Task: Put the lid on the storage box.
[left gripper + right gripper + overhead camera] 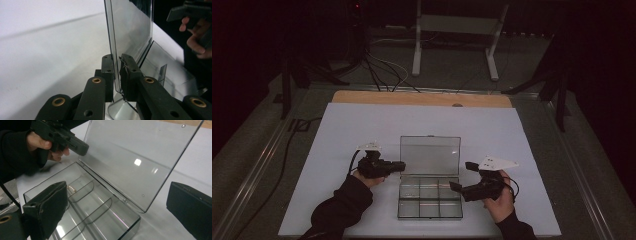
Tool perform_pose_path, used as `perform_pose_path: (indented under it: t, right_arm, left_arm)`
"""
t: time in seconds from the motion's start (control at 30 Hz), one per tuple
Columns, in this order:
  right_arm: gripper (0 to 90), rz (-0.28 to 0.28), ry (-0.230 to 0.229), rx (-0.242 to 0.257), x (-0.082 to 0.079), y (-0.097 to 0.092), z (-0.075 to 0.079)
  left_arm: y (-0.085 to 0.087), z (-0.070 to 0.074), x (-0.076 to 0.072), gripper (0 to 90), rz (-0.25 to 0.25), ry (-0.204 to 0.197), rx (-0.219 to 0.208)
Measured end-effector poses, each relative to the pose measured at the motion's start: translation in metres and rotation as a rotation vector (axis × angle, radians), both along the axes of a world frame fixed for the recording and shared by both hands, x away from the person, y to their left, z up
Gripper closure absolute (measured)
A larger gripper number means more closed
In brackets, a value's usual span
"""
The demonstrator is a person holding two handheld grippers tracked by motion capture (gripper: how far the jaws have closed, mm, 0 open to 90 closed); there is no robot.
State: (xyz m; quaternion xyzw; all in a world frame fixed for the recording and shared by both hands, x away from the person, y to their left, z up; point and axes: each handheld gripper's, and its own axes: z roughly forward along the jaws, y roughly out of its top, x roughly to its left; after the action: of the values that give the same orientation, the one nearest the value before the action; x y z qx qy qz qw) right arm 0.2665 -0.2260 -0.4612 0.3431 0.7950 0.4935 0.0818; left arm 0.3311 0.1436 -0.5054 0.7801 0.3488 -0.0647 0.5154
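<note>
A clear plastic compartment box point(430, 216) lies on the white table sheet with its lid point(430, 155) standing up and open. My left gripper point(402, 165) is at the lid's left edge. In the left gripper view the jaws point(116, 67) are shut on the thin lid point(130, 27), one pad on each face. My right gripper point(462, 176) hovers by the box's right side, jaws wide open. In the right gripper view its fingers point(47, 207) frame the box point(100, 215) with nothing between them. A small pale beaded item point(72, 188) lies in one compartment.
The white sheet point(362, 130) covers a wooden tabletop point(422, 98). Cables point(382, 70) and a white stand point(457, 30) sit on the floor beyond the table. The person's other hand point(197, 37) shows in the left gripper view at far right.
</note>
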Motion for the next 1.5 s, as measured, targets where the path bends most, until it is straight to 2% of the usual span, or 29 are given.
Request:
perform_pose_path:
  t: [0.43, 0.57, 0.6, 0.67, 0.8, 0.83, 0.87, 1.0, 1.1, 1.2, 1.3, 1.4, 1.5]
  right_arm:
    - [4.0, 0.012, 0.018, 0.014, -0.004, 0.001, -0.002]
    - [4.0, 0.011, 0.028, 0.027, -0.006, -0.001, -0.003]
    - [4.0, 0.011, 0.028, 0.027, -0.006, -0.001, -0.003]
    - [4.0, 0.013, 0.04, 0.036, -0.008, -0.002, -0.003]
    - [4.0, 0.031, 0.058, 0.031, -0.01, -0.002, -0.004]
    - [4.0, 0.031, 0.058, 0.031, -0.01, -0.002, -0.004]
    - [4.0, 0.037, 0.058, 0.03, -0.011, -0.002, -0.005]
    - [3.9, 0.068, 0.058, 0.033, -0.013, -0.001, -0.006]
    - [4.0, 0.08, 0.101, 0.043, -0.011, -0.002, -0.008]
    - [4.3, 0.08, 0.142, 0.08, -0.009, -0.004, -0.009]
    - [11.1, 0.049, 0.159, 0.093, -0.007, -0.005, -0.009]
    - [20.1, 0.02, 0.179, 0.093, -0.006, -0.007, -0.009]
    - [40.9, -0.002, 0.198, 0.082, -0.005, -0.009, -0.011]
  left_arm:
    - [0.001, 0.001, -0.004, 83.2, -0.041, -0.115, 0.025]
    - [0.001, 0.002, -0.007, 84.3, -0.059, -0.168, 0.034]
    - [0.001, 0.002, -0.007, 84.4, -0.059, -0.168, 0.034]
    - [0.002, 0.003, -0.009, 85.0, -0.073, -0.204, 0.045]
    - [0.002, 0.003, -0.011, 85.3, -0.088, -0.248, 0.059]
    - [0.002, 0.003, -0.011, 85.3, -0.088, -0.248, 0.059]
    - [0.002, 0.003, -0.013, 85.3, -0.095, -0.273, 0.064]
    - [0.002, 0.003, -0.014, 85.5, -0.106, -0.308, 0.075]
    - [0.002, 0.003, -0.016, 85.6, -0.119, -0.344, 0.083]
    - [0.002, 0.004, -0.017, 85.7, -0.13, -0.376, 0.097]
    - [0.001, 0.004, -0.019, 85.7, -0.139, -0.405, 0.107]
    - [0.001, 0.005, -0.02, 85.8, -0.141, -0.417, 0.113]
    - [0.001, 0.005, -0.021, 85.7, -0.148, -0.437, 0.119]
